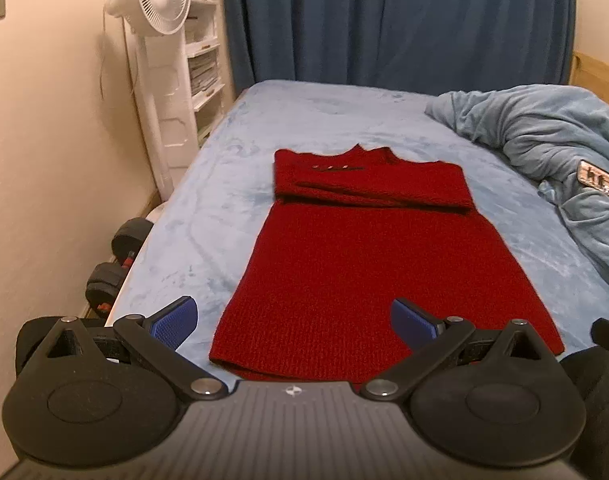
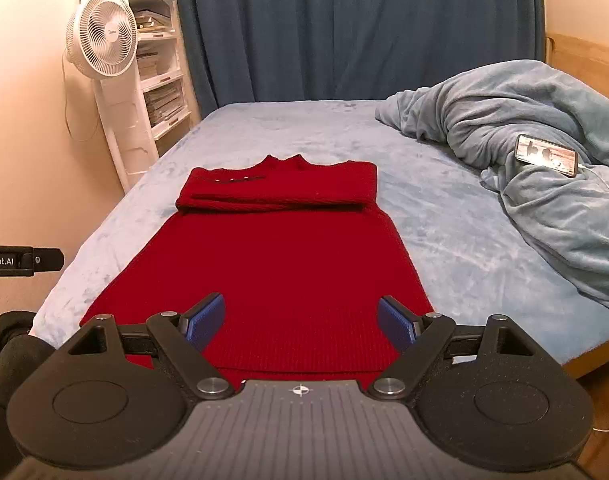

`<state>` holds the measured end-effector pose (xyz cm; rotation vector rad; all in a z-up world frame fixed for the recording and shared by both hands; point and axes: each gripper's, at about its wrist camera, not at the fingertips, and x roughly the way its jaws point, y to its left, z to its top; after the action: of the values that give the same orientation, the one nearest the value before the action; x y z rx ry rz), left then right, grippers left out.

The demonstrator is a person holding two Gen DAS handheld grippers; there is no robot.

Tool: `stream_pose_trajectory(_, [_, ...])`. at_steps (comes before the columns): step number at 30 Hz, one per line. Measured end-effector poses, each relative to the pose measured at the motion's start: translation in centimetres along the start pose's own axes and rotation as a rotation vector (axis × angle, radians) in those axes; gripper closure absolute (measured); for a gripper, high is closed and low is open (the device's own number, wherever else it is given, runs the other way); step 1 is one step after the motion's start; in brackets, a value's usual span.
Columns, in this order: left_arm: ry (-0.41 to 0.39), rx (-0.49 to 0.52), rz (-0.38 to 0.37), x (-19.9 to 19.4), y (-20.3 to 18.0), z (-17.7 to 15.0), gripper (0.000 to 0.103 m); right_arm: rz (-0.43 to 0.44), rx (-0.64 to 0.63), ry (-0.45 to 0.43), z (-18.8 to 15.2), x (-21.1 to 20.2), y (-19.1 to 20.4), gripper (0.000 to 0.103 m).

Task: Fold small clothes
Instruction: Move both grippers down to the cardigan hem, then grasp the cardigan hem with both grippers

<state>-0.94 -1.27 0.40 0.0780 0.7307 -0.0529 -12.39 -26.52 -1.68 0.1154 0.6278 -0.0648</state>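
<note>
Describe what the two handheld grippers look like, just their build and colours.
The left gripper and right gripper look alike: blue textured finger pads on black linkage arms with silver pivot pins, round black housings, and a ribbed grey body with a small crosshair mark. No cables or sleeves are visible.

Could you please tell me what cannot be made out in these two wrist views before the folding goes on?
- Red sweater: its near hem is hidden behind the right gripper in the right view, and partly behind the left gripper in the left view.
- Sweater sleeves: folded across, ends not traceable.
- Phone: screen content too small.
- Dumbbells: partly hidden by the bed.
</note>
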Motion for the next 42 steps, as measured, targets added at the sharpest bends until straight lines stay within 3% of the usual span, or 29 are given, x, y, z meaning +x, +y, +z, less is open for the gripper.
stream_pose_trajectory(8, [0.036, -0.019, 0.043, 2.2, 0.9, 0.8, 0.000, 0.013, 0.071, 0.056, 0.6, 2.4, -1.2, 0.019])
stream_pose_trajectory(21, [0.119, -0.017, 0.078, 8.0, 2.4, 1.7, 0.000, 0.011, 0.072, 0.109, 1.9, 5.6, -2.6, 0.019])
stream_pose_trajectory(26, [0.183, 0.012, 0.049, 13.1, 3.4, 1.6, 0.000, 0.003, 0.091, 0.139, 2.7, 9.1, -6.0, 0.018])
stream_pose_trajectory(30, [0.180, 0.057, -0.013, 17.7, 4.7, 1.1, 0.000, -0.071, 0.144, 0.207, 2.8, 14.2, -10.9, 0.017])
stream_pose_trajectory(36, [0.285, 0.049, -0.038, 24.0, 6.3, 0.9, 0.000, -0.138, 0.251, 0.289, 2.1, 21.2, -17.3, 0.017])
stream_pose_trajectory(42, [0.469, 0.087, -0.112, 28.8, 6.1, -0.8, 0.000, -0.123, 0.348, 0.418, 0.1, 25.9, -18.9, 0.018])
